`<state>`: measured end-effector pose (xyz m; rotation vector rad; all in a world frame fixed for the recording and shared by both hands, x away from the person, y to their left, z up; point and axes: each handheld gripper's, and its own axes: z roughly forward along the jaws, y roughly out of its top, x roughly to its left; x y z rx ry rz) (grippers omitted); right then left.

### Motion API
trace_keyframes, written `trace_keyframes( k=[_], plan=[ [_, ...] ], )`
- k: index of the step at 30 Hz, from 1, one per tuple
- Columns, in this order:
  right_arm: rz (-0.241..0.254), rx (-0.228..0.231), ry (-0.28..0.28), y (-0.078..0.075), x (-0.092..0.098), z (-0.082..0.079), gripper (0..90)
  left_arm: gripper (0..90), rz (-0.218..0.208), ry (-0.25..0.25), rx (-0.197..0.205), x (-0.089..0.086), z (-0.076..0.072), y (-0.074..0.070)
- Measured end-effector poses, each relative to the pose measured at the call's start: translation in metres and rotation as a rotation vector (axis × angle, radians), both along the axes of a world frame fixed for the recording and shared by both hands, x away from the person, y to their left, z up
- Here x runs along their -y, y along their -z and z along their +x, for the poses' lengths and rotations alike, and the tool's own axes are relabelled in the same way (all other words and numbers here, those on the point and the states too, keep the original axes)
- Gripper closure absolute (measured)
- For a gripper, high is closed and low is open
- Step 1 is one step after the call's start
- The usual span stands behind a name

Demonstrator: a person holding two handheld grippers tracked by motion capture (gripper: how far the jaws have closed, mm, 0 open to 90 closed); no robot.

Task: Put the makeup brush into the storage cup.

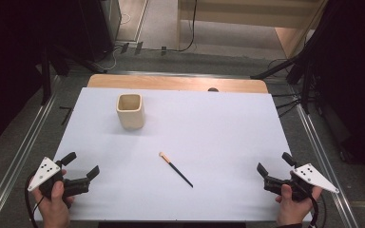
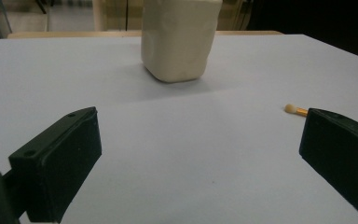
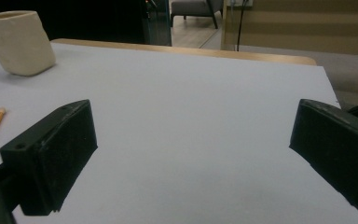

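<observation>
Currently both tools are sitting idle at the near corners of the bench (image 1: 247, 114), one per hand. Left tool (image 1: 81, 166) is resting at the near-left corner with its jaws spread wide and nothing between them; right tool (image 1: 274, 165) is mirroring it at the near-right corner, jaws equally spread and empty. Looks like a ready pose, keeping the middle free for a reach.

The brush (image 1: 176, 169) is lying flat on the white sheet roughly between the two tools, slightly nearer the person than the bench centre, pale tip pointing toward the far-left, dark handle trailing toward the near-right. It's sitting well apart from both tools, so either could be going for it; I'd guess the right, since the handle end is facing that side.

The cream cup (image 1: 131, 111) is standing upright on the far-left part of the sheet, mouth open upward, likely waiting as the drop spot for the brush.

Count: one brush, one cup, two tools, two hands
</observation>
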<state>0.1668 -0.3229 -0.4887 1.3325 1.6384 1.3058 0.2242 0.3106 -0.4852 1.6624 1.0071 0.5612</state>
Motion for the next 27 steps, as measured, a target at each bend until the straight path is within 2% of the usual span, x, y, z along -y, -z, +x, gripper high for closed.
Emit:
trace_keyframes(
  k=[5, 13, 17, 23, 27],
  plan=[
    [-0.022, 0.001, 0.006, -0.001, -0.004, -0.001, 3.7, 0.0, 0.009, 0.010, -0.003, 0.003, 0.000, 0.001],
    [-0.021, -0.010, 0.001, -0.002, -0.010, 0.001, 8.0, 0.0, 0.007, 0.007, -0.006, 0.002, 0.000, 0.001],
    [-0.055, -0.006, -0.007, -0.006, -0.016, 0.001, 12.8, 0.0, 0.011, 0.008, -0.002, 0.003, 0.000, 0.000],
    [-0.048, -0.024, -0.049, -0.011, -0.025, 0.004, 14.4, 0.0, 0.014, 0.007, -0.001, 0.003, -0.001, 0.000],
    [-0.068, -0.034, -0.065, -0.017, -0.038, 0.009, 20.3, 0.0, 0.016, 0.009, 0.001, 0.003, -0.001, 0.000]
  ],
)
